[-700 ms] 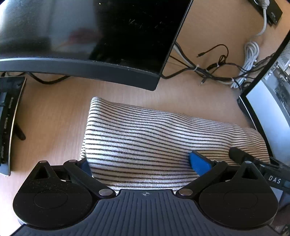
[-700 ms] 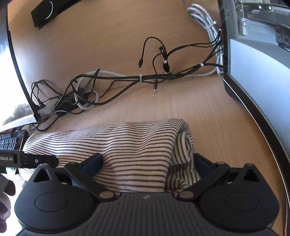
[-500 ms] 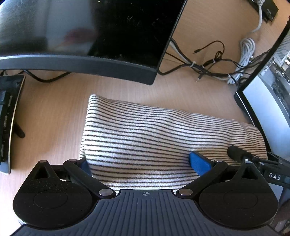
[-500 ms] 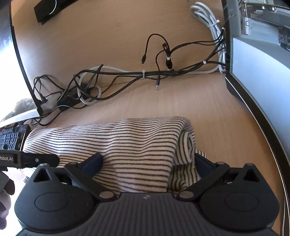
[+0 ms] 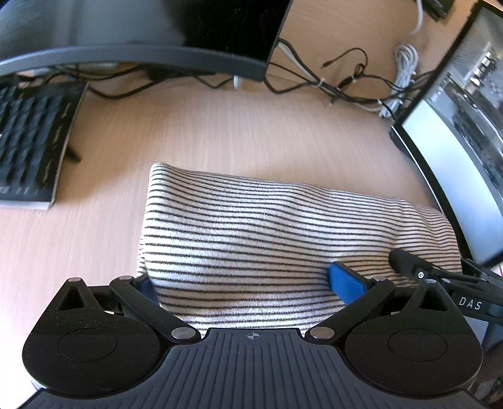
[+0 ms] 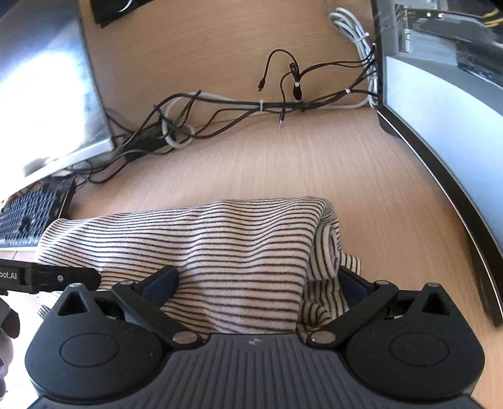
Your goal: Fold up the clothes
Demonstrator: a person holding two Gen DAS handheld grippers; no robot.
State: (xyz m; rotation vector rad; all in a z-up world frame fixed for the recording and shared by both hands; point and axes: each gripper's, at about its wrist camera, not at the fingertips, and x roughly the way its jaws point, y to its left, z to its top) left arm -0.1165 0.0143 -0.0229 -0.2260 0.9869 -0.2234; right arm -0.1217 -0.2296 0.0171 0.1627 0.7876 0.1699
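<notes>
A folded garment with black and white stripes (image 5: 267,226) lies as a thick bundle on the wooden desk (image 5: 220,132). My left gripper (image 5: 246,283) straddles its left end, blue pads pressed into the cloth on both sides, holding it. The right gripper's tip (image 5: 408,267) shows at the bundle's right end. In the right wrist view the garment (image 6: 204,232) has a rolled fold on its right side, and my right gripper (image 6: 256,280) clasps that end between wide-set fingers. The left gripper (image 6: 63,278) reaches in from the left.
A black keyboard (image 5: 28,151) sits at the left. A dark monitor (image 5: 141,28) hangs over the back of the desk and a second screen (image 5: 456,141) stands at the right. Tangled cables (image 6: 251,103) lie behind. A person's hand (image 6: 6,330) shows at the left edge.
Both grippers have drawn back toward the desk's near side with the garment between them. The monitor and cables look farther off, and the keyboard has come into view.
</notes>
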